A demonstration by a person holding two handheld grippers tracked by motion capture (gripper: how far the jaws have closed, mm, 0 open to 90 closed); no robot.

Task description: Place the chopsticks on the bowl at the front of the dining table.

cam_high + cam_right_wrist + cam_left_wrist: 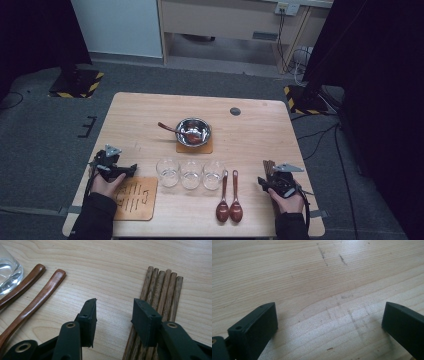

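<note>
The right tongs [113, 311] — half open, empty — sit just left of the chopsticks [160, 287], whose long axis parallels the jaws; left tongs [329, 320] gape wide, empty.

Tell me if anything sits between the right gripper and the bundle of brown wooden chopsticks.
Nothing visible does. The right gripper has open jaws over bare table, and the bundle of brown wooden chopsticks lies right beside one jaw, partly under it.

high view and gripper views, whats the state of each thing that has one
left gripper: open, empty
right gripper: open, empty
bowl: upright on a mat, spoon inside
glasses: three, upright, in a row
spoons: two, flat, side by side
chopsticks: bundled flat, beside the right gripper
</note>
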